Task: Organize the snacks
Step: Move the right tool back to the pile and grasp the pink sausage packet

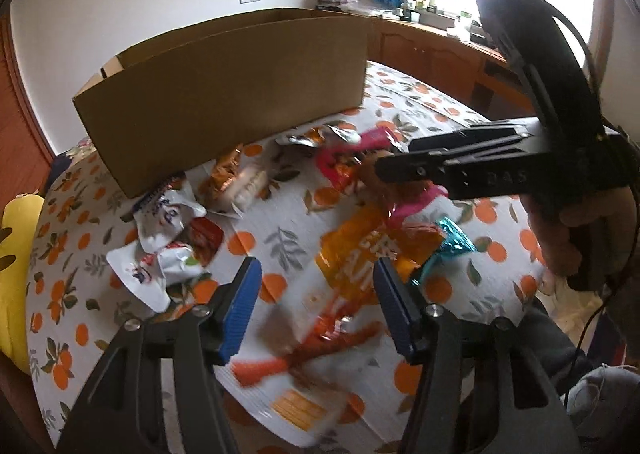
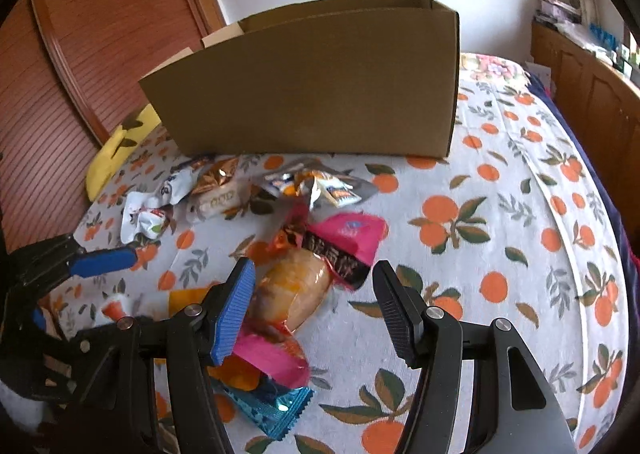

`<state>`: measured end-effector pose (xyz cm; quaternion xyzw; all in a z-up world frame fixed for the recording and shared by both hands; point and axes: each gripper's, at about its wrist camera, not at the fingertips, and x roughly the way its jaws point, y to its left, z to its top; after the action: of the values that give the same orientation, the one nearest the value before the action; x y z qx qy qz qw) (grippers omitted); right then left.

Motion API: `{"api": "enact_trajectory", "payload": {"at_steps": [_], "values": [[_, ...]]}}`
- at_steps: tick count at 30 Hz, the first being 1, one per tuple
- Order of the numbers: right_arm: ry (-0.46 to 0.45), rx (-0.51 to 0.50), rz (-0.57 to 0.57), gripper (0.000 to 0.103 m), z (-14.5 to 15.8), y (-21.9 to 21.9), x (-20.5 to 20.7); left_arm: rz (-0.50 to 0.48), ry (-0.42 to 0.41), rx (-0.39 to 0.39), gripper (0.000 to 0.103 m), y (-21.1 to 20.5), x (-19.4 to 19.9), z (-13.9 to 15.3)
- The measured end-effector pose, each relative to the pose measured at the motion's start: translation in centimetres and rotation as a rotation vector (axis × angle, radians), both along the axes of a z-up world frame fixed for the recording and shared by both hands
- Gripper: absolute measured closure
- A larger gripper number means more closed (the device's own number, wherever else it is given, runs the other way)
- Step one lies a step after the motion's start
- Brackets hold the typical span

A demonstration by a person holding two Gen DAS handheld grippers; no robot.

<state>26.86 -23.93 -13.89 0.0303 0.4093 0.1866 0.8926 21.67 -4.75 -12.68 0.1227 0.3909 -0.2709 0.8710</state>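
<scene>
Hovering Over Scattered Snacks

Bed (image 2: 500, 214): orange-print cover. Box (image 2: 312, 86): upright toward the far edge. Snacks (image 2: 320, 246): loose mid-bed before the box. Left gripper (image 1: 316, 294): jaws apart, nothing clamped. Right gripper (image 2: 314, 294): jaws apart above a pink packet (image 2: 352, 234), gripping nothing.

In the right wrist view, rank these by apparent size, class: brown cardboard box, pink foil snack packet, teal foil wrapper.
1. Brown cardboard box, clearly largest.
2. Pink foil snack packet.
3. Teal foil wrapper; partly covered and nearer the camera, so unsure against the pink.
</scene>
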Motion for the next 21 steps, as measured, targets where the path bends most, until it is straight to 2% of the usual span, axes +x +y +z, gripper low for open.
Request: {"api": "enact_trajectory", "payload": {"at_steps": [2, 4, 9, 16, 21], "values": [[-0.001, -0.006, -0.007, 0.041, -0.3, -0.3, -0.1, -0.025, 0.025, -0.014, 0.034, -0.2, -0.5, -0.2], [0.011, 0.012, -0.012, 0.041, -0.8, -0.9, 0.1, -0.049, 0.034, -0.016, 0.034, -0.4, -0.7, -0.3], [0.020, 0.084, 0.004, 0.040, -1.7, -2.0, 0.4, -0.078, 0.022, 0.053, 0.034, -1.4, -1.3, -0.6], [-0.006, 0.037, 0.007, 0.039, -1.7, -1.3, 0.1, -0.105, 0.017, 0.151, 0.034, -2.3, -0.7, -1.8], [-0.015, 0.023, 0.002, 0.039, -1.8, -1.0, 0.0, -0.105, 0.000, 0.173, 0.034, -2.6, -0.5, -1.8]]}}
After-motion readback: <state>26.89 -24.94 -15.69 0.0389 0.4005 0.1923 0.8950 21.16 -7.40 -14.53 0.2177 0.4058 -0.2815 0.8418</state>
